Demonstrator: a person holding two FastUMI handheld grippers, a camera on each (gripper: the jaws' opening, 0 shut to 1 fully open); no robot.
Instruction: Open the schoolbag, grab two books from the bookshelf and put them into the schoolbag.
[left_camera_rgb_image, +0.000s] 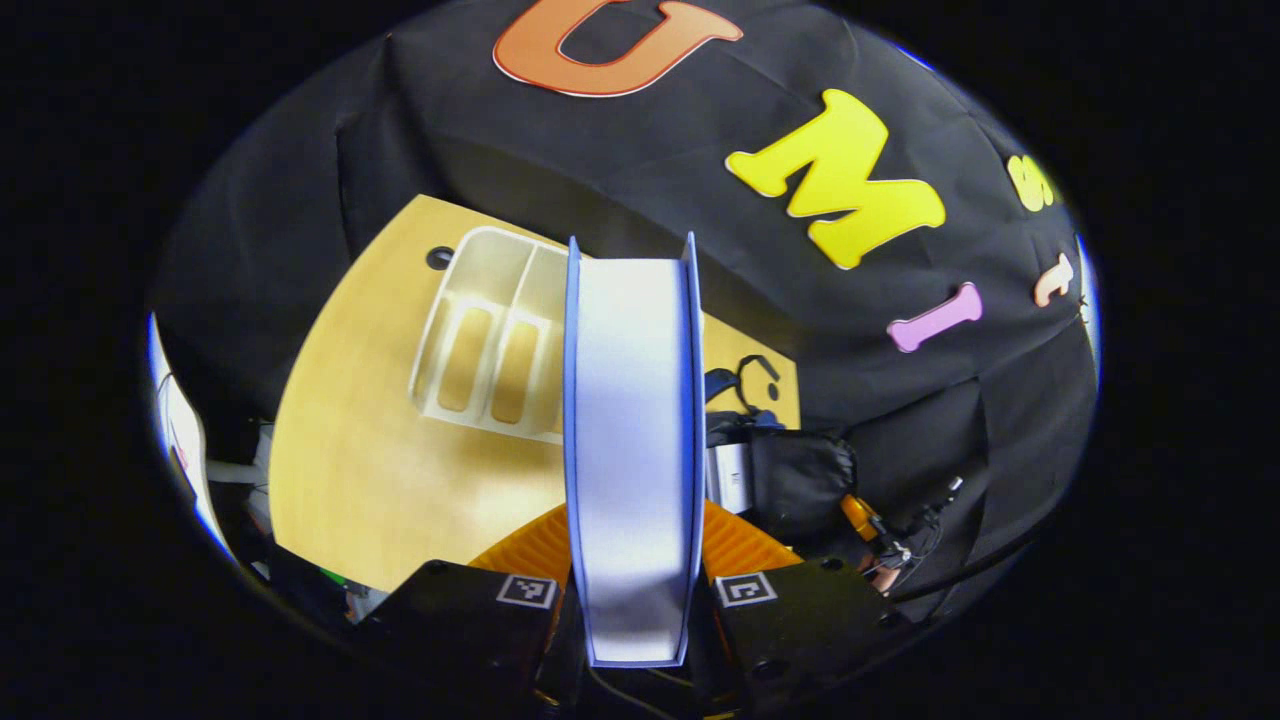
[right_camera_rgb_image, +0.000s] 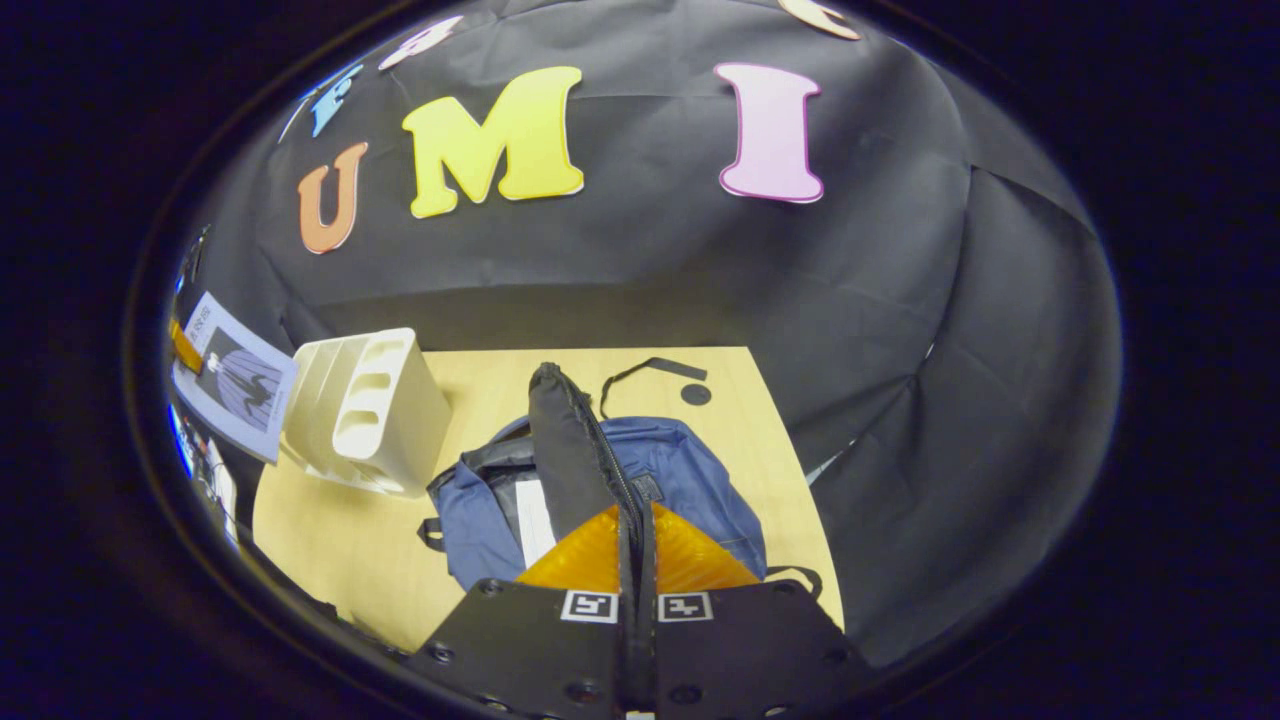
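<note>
Left gripper view: my left fingers (left_camera_rgb_image: 632, 590) clamp a book (left_camera_rgb_image: 632, 440) by its two covers, page edges facing me, raised above the bench (left_camera_rgb_image: 350, 470). The shelf (left_camera_rgb_image: 490, 340) lies beyond it toward the bench's far edge; both slots I can see look empty. Past the book's right side is the dark bag (left_camera_rgb_image: 800, 470), near the bench's right edge, with something pale, perhaps the first book, in its mouth. To do this well I judge I should carry the book over that mouth, line its long edge up with the slit, and lower it before letting go.

Right gripper view: my right fingers (right_camera_rgb_image: 637, 560) are pinched on the black flap (right_camera_rgb_image: 570, 450) of the blue bag, lifting it so the mouth gapes. A white edge (right_camera_rgb_image: 533, 520) shows inside. The shelf sits at the bench's left edge, beside the bag. I should keep the flap high and taut.
</note>
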